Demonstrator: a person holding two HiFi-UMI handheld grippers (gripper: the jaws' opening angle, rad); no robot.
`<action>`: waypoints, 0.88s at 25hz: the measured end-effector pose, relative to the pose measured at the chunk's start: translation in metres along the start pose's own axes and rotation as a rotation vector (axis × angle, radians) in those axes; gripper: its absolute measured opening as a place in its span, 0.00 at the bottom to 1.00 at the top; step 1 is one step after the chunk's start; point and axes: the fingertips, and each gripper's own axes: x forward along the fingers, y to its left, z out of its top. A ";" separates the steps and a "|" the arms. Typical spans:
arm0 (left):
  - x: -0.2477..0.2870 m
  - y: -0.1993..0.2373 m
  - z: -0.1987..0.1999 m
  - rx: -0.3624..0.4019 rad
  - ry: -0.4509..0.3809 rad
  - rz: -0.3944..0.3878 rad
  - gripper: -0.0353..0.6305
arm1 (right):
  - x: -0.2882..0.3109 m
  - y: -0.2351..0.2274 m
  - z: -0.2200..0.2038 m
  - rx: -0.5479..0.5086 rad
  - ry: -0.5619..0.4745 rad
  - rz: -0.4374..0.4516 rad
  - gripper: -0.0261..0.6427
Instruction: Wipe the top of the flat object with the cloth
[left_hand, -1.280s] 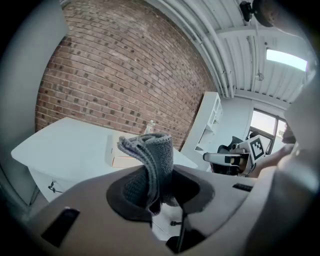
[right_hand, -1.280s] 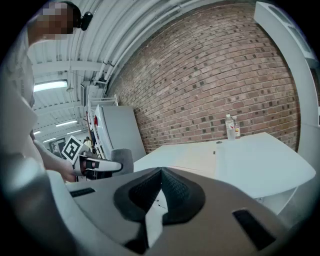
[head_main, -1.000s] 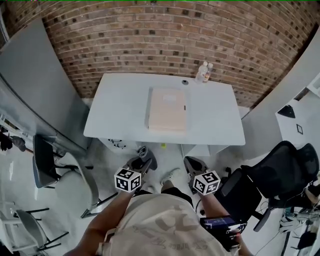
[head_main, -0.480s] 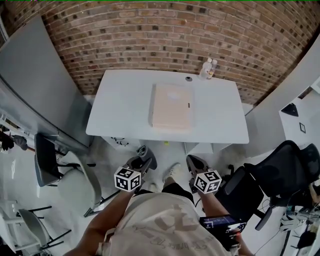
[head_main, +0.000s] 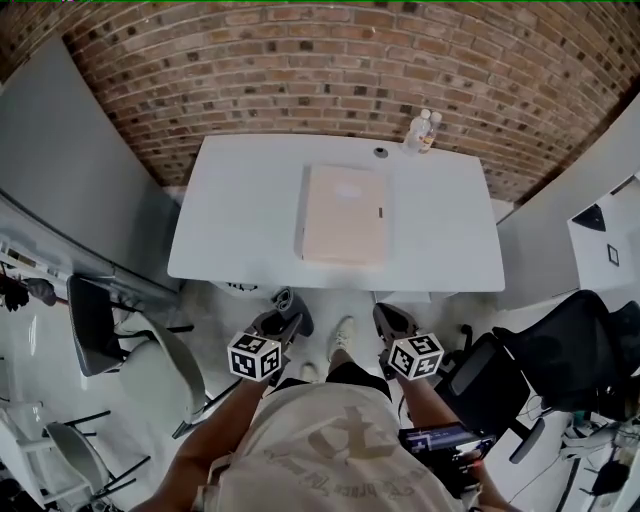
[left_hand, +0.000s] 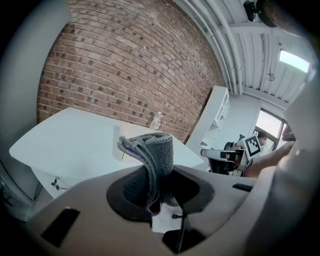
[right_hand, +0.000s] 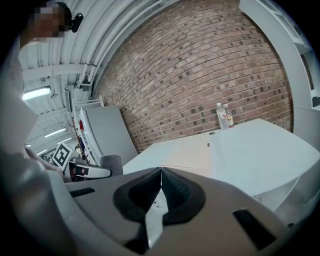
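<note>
Table (head_main: 240, 200) ahead; left gripper (head_main: 287, 318) tilted down, gripping cloth (left_hand: 150, 160); right gripper (head_main: 390, 322) jaws together.

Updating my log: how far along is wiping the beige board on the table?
Done: the cloth is clamped in the left gripper. In hand: both grippers hover short of the table, the right gripper shut and empty. Left: the board is untouched, so all the wiping remains.
</note>
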 end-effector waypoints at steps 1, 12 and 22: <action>0.005 0.004 0.006 0.000 0.001 0.003 0.22 | 0.006 -0.005 0.005 0.002 0.000 0.001 0.07; 0.078 0.033 0.087 0.038 0.014 0.024 0.22 | 0.076 -0.071 0.062 0.012 -0.021 0.020 0.07; 0.131 0.050 0.142 0.041 0.011 0.055 0.22 | 0.130 -0.114 0.104 0.011 -0.023 0.074 0.07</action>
